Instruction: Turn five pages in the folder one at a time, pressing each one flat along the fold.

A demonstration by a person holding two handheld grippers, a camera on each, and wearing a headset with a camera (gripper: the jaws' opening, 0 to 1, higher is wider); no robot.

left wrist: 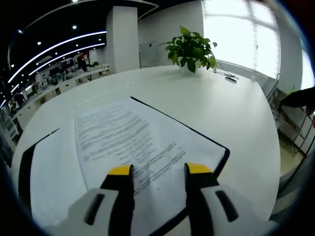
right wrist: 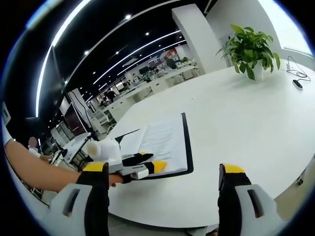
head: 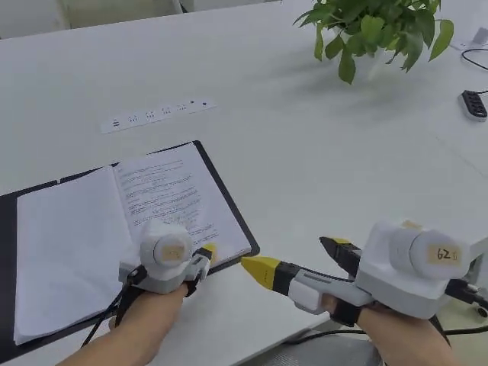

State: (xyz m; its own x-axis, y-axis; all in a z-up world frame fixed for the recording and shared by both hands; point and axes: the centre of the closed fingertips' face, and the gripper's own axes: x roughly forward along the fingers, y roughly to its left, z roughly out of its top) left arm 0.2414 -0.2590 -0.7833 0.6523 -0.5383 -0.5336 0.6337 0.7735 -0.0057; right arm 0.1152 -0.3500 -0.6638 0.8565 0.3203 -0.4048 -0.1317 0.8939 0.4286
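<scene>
Folder (head: pixel 6 252) lies open before me; left gripper (left wrist: pixel 159 169), jaws apart, sits at the right page's (head: pixel 164 191) lower corner; right gripper (head: pixel 296 256), wide open, is beside it; next, I reckon, pinch one sheet only.

white tbl (head: pixel 320 168), ceiling strip lts (left wrist: pixel 54 45)

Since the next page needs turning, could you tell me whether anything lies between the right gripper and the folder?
Nothing visible: bare white table lies between the open right gripper and the folder. The left gripper, also open, sits over the near edge of the printed page.
</scene>
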